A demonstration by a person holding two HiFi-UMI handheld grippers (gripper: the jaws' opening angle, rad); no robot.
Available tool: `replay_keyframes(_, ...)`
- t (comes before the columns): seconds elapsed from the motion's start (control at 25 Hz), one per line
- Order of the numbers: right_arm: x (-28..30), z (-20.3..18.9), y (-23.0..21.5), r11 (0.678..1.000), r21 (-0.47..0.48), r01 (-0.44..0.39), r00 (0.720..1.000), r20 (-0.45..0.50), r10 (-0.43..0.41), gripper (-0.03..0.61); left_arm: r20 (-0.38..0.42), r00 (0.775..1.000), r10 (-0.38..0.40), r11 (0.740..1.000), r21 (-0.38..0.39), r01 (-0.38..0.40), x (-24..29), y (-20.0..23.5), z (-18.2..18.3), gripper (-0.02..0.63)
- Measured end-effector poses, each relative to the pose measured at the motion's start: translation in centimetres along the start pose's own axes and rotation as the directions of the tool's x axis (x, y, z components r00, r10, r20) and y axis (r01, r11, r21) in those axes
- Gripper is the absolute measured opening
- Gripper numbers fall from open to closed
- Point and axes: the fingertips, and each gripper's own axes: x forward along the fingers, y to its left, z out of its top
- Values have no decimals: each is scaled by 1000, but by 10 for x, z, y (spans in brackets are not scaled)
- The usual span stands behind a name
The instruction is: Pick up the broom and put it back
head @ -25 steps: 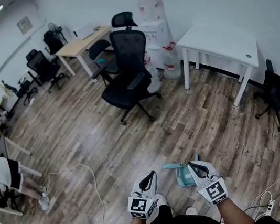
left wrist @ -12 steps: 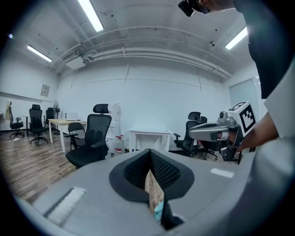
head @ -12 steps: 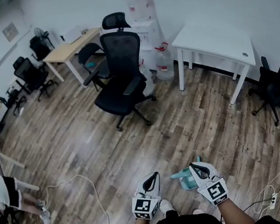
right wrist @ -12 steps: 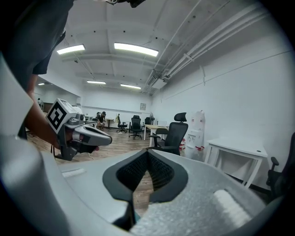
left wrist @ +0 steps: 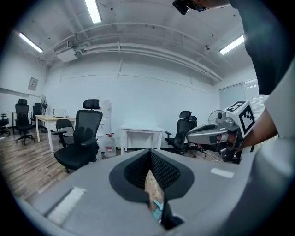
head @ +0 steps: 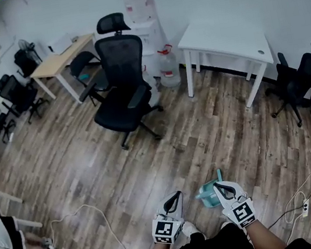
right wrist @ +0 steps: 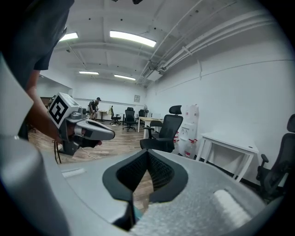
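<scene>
On the wood floor by my feet lies a teal plastic piece [head: 206, 193]; I cannot tell whether it is the broom or its dustpan. My right gripper [head: 216, 186] hovers just over its right side, jaws shut with nothing between them. My left gripper [head: 177, 196] is a short way to its left, also shut and empty. In the left gripper view the left gripper [left wrist: 150, 153] has its pads together, a sliver of teal [left wrist: 157, 208] shows below them, and the right gripper [left wrist: 207, 133] hangs at the right. In the right gripper view the right gripper [right wrist: 148, 153] is closed, with the left gripper [right wrist: 92, 131] at the left.
A black office chair [head: 123, 91] stands ahead, with a white table [head: 223, 35] and water bottles [head: 168, 65] by the wall. More black chairs [head: 305, 81] are at the right. A white cable [head: 94, 214] and a power strip [head: 304, 207] lie on the floor. A seated person [head: 0, 235] is at the far left.
The head view has swung, so the room slid left. Both grippers sank slightly, and the left one came closer to the teal piece. Jaws stayed shut.
</scene>
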Motion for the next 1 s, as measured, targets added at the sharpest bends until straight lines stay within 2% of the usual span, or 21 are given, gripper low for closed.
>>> replay_keyframes(0.12, 0, -7, 0, 1000, 15, 15, 1000, -21, -14, 3, -12, 1000, -15, 1000, -13, 15, 2, 0, -3, 18)
replay_keyframes(0.32, 0, -18, 3, 1000, 12, -6, 998, -57, 6, 3, -19, 1000, -22, 1000, -21, 21, 5, -3, -5, 18)
replay_keyframes(0.56, -1, -34, -6, 998, 55, 6, 997, -77, -1, 3, -38, 999, -20, 1000, -14, 19, 15, -5, -12, 18)
replay_keyframes(0.76, -6, -49, -6, 1000, 21, -17, 993, -115, 19, 3, -74, 997, -1, 1000, 8, 2, 16, -8, -26, 18)
replay_keyframes(0.88, -8, -61, -9, 999, 6, -32, 991, -132, 33, 3, -92, 995, 39, 999, 21, -38, 18, 0, -32, 18)
replay_keyframes(1.0, -14, -78, -14, 997, -47, -56, 982, -186, 47, 3, -114, 992, 56, 998, 22, -54, 24, -1, -34, 18)
